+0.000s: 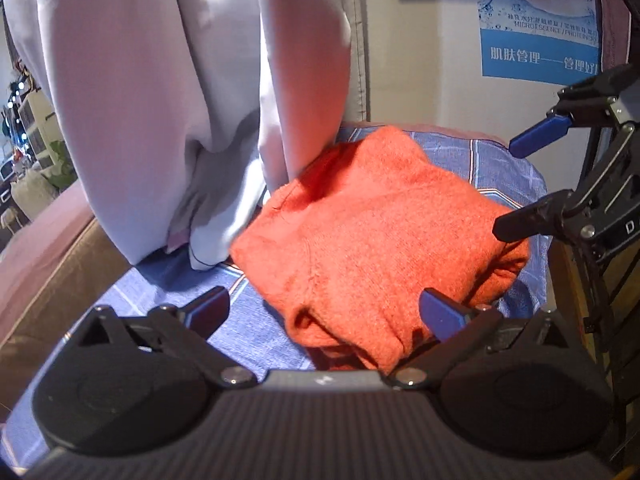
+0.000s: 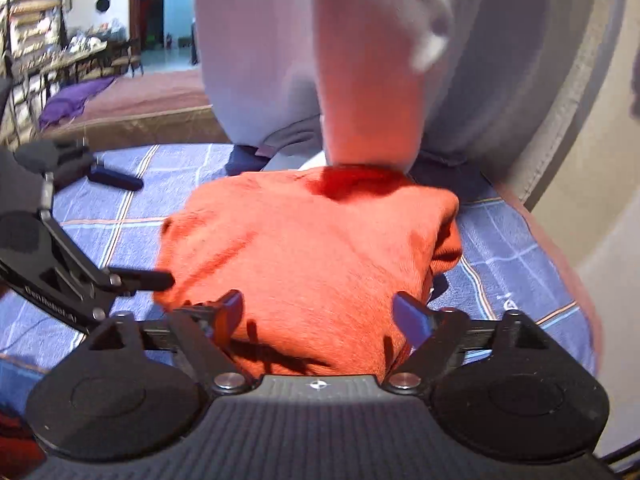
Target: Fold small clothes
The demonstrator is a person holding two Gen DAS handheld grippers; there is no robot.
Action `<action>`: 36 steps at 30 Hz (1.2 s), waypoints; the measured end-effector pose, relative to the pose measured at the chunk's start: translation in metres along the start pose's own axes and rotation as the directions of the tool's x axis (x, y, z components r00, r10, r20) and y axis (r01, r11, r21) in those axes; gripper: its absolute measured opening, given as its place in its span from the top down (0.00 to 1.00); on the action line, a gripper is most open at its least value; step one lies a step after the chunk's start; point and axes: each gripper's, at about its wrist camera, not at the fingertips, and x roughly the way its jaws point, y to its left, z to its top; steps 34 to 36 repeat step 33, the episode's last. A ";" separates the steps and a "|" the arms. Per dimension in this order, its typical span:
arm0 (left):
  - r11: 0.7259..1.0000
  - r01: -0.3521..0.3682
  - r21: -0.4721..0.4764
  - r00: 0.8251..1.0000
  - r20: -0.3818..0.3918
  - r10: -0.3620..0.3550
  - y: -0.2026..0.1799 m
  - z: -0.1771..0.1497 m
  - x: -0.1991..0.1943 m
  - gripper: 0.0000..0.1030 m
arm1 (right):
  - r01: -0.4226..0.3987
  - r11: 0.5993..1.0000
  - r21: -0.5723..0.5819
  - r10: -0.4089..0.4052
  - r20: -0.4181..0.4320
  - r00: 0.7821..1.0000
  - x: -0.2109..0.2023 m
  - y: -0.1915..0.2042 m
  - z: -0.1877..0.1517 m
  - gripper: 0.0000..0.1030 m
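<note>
A: Starting at the left gripper (image 1: 324,312), how are its jaws standing?

B: They are standing wide apart and gripping nothing. The orange sweater (image 1: 376,224) is lying just ahead of them, with its near folded edge bulging into the gap beside the right-hand finger, though whether it is brushing that finger is hard to say.

A: And the right gripper (image 2: 318,314)?

B: It is gaping just as wide, also empty. The sweater is sitting straight in front of it, its near edge reaching down between the fingers. Neither pad is pressing on the cloth.

A: So which hand is nearer?

B: Both are hovering close at the near edge, one toward each end. The bundle is lying on the blue checked cloth (image 1: 256,320), its longer side seeming to run across from one gripper to the other. For a further fold, each gripper would probably be taking its own end.

A: Where is the person?

B: The person is standing at the far side, pale trousers (image 1: 160,120) touching or overlapping the sweater's far edge.

A: What is staying hidden?

B: The far edge is lying in shadow under the trousers, and the near edge is dipping behind the gripper bodies. How many layers are folded underneath is not showing, and the right wrist view is somewhat blurred.
</note>
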 end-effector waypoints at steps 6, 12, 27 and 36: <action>0.998 0.060 -0.009 0.990 -0.127 -0.061 0.014 0.020 -0.022 0.00 | -0.002 0.996 -0.091 -0.004 -0.067 0.998 -0.031 0.024 0.023 0.00; 0.995 -0.074 0.073 0.983 -0.163 0.085 0.001 0.015 -0.009 0.00 | -0.008 0.995 -0.101 -0.005 -0.123 0.992 -0.021 0.028 0.025 0.00; 0.994 -0.072 0.081 0.984 -0.156 0.084 -0.004 0.014 -0.003 0.00 | 0.006 0.994 -0.112 -0.022 -0.140 0.990 -0.015 0.028 0.023 0.00; 0.996 -0.065 0.057 0.989 -0.129 0.072 -0.004 0.014 -0.003 0.00 | 0.006 0.995 -0.102 -0.021 -0.145 0.989 -0.011 0.027 0.023 0.00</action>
